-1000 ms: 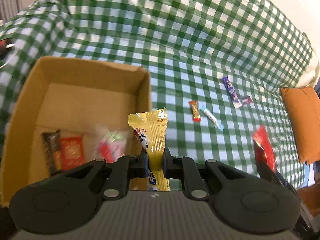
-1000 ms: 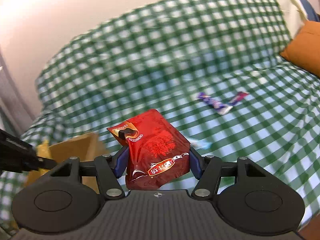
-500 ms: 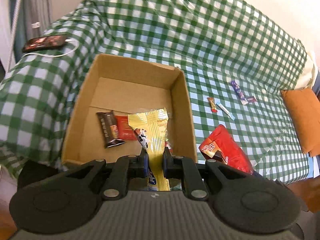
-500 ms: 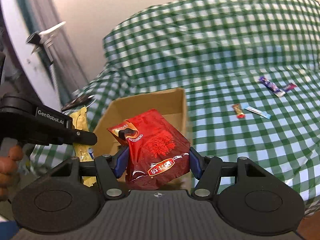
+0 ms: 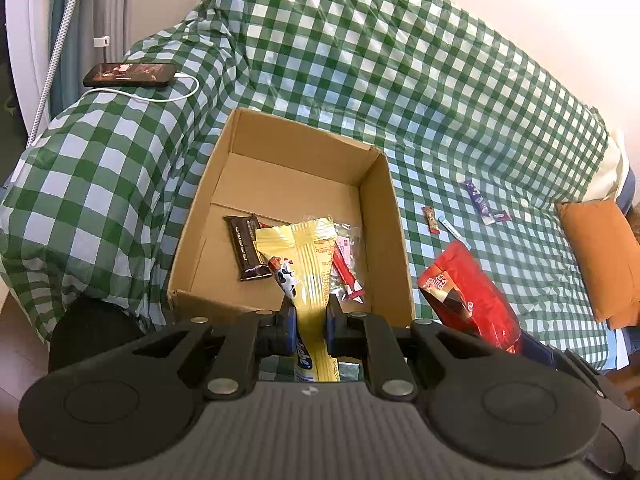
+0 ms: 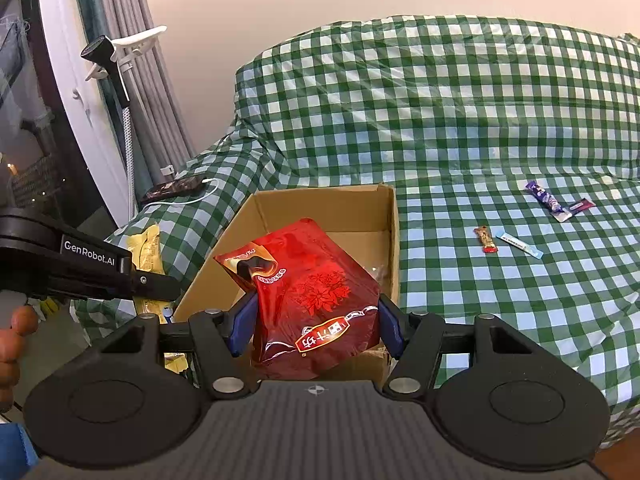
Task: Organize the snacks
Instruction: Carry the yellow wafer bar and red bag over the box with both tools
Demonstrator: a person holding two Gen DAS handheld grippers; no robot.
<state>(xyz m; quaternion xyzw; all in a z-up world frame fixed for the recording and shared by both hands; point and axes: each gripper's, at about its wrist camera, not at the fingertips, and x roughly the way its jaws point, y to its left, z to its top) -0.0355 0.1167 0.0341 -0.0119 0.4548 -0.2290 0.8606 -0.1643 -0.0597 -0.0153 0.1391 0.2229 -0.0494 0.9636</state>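
Note:
My left gripper [image 5: 311, 322] is shut on a yellow snack packet [image 5: 308, 264], held over the near edge of an open cardboard box [image 5: 380, 216]. Inside the box lie a dark brown bar [image 5: 245, 249] and a clear bag with red sweets [image 5: 346, 264]. My right gripper [image 6: 316, 322] is shut on a red snack pouch [image 6: 312, 296], held above the box's near right corner [image 6: 394, 240]; the pouch also shows in the left wrist view [image 5: 472, 300]. The left gripper [image 6: 154, 280] with its yellow packet [image 6: 146, 250] shows at the left of the right wrist view.
On the green checked cover [image 5: 400, 80] right of the box lie a small red-brown bar [image 6: 486, 239], a light blue stick [image 6: 519, 243] and purple wrappers [image 6: 548, 199]. A phone on a white cable [image 5: 130, 74] lies on the armrest. An orange cushion [image 5: 604, 260] sits far right.
Both grippers have pulled back and up from the sofa and swung left toward the box, each carrying its snack. The box and phone have come fully into view.

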